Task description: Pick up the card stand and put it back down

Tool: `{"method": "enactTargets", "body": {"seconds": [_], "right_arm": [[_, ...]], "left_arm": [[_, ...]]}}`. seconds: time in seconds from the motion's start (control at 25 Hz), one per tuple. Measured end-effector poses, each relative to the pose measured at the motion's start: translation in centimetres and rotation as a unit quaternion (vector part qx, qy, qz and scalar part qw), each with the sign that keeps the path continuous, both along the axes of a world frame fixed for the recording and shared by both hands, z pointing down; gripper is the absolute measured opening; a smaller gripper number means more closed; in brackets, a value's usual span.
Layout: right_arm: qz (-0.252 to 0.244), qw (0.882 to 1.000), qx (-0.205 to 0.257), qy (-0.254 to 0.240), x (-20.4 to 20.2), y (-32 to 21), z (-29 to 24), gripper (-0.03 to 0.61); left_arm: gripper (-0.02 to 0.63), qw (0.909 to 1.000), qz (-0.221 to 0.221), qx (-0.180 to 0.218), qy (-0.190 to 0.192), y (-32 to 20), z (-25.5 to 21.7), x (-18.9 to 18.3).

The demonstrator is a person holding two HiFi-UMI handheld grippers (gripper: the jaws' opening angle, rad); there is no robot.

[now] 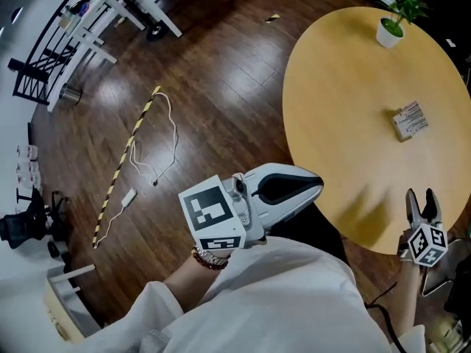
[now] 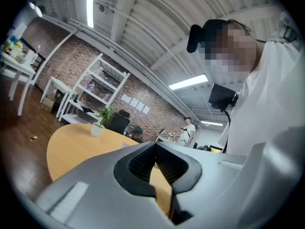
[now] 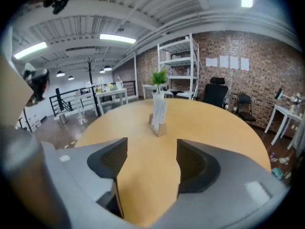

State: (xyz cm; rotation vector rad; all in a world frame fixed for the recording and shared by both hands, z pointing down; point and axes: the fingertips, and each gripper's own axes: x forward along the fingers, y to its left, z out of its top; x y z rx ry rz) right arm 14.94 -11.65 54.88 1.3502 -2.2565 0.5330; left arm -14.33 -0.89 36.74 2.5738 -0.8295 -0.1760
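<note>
The card stand (image 1: 410, 120), a small wooden base holding white cards, stands on the round yellow table (image 1: 346, 79) toward its right side. In the right gripper view the card stand (image 3: 158, 113) rises upright just beyond the jaws, which stand wide apart with only bare tabletop between them. My right gripper (image 1: 421, 201) hovers at the table's near edge, open and apart from the stand (image 3: 151, 159). My left gripper (image 1: 318, 185) is held close to the body at the table's near-left edge, its jaws shut on nothing (image 2: 155, 150).
A small potted plant (image 1: 390, 29) sits at the table's far side, behind the stand (image 3: 159, 78). On the wooden floor to the left lie a white cable (image 1: 165, 142) and a yellow-black striped bar (image 1: 125, 164). White shelving (image 1: 110, 6) stands far left.
</note>
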Motion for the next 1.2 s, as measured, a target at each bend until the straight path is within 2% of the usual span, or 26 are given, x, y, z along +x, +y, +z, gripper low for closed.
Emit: {"method": "enactTargets", "body": {"seconds": [0.12,0.2,0.32,0.48,0.6,0.72,0.92,1.08,1.2], "right_arm": [[0.020,0.995,0.089,-0.050,-1.2,6.1,-10.4,0.306],[0.031,0.984,0.157,-0.074,-1.0,9.4,-17.2,0.250],[0.066,0.971,0.219,-0.074,0.6,15.2,-23.4,0.245],[0.083,0.964,0.239,-0.080,1.2,19.1,-27.5,0.258],[0.043,0.963,0.248,-0.101,-1.2,20.1,-29.3,0.281],[-0.006,0.960,0.253,-0.117,-3.5,21.2,-29.9,0.327],[-0.060,0.958,0.258,-0.109,-6.5,20.9,-30.2,0.328],[-0.062,0.960,0.240,-0.128,-6.5,21.7,-28.5,0.327],[-0.058,0.961,0.234,-0.135,-5.8,22.4,-28.6,0.326]], "left_arm": [[0.000,0.9984,0.044,0.036,0.007,2.4,-2.0,0.4],[0.000,0.9959,0.063,0.058,0.028,2.7,-4.1,1.3],[0.000,0.9892,0.116,0.082,0.034,3.0,-6.3,3.8],[0.000,0.9826,0.158,0.082,0.054,5.2,-8.7,6.8],[0.000,0.9791,0.174,0.076,0.073,6.3,-10.0,8.1],[0.000,0.9788,0.173,0.085,0.069,7.4,-11.0,9.1],[0.000,0.9778,0.165,0.109,0.070,8.7,-14.1,9.9],[0.000,0.9781,0.156,0.126,0.056,11.3,-15.1,11.3],[0.000,0.9793,0.160,0.118,0.039,12.5,-14.2,12.5]]}}
